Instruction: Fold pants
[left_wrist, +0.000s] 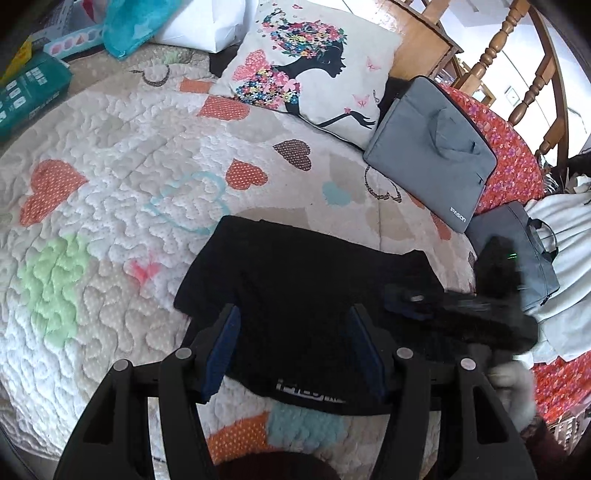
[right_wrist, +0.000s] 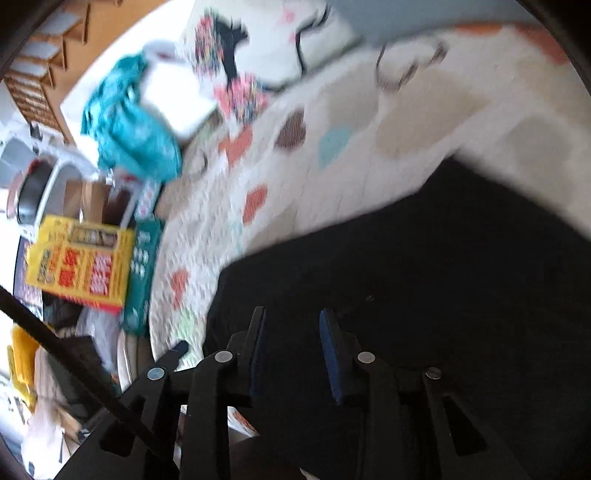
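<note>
Left tool (left_wrist: 293, 347) sits nearest, jaws standing wide w/ blue pads (left_wrist: 221, 350), nothing gripped; black pants (left_wrist: 303, 280) lie flat on the bed quilt (left_wrist: 110, 155) just ahead of and under its tips, folded into a compact dark block, white logo at the near edge betw. the jaws. Right tool (left_wrist: 443, 306) shows as a blurred dark shape just right of the left tool, over the pants' right edge. From its own view the right tool (right_wrist: 293, 343) has jaws part open, narrow gap, no cloth pinched betw. them; pants (right_wrist: 424, 277) spread ahead and to its right, pic badly smeared. Beyond the left tool: printed pillow (left_wrist: 306, 70) far ahead, grey laptop bag (left_wrist: 432, 147) ahead-right, second grey bag (left_wrist: 524, 258) right of it w/ white cloth (left_wrist: 565, 236) next to it. Teal bag (left_wrist: 125, 26) and green box (left_wrist: 29, 92) far ahead-left. Yellow box (right_wrist: 81, 258) sits well left of the right tool, off the bed.
</note>
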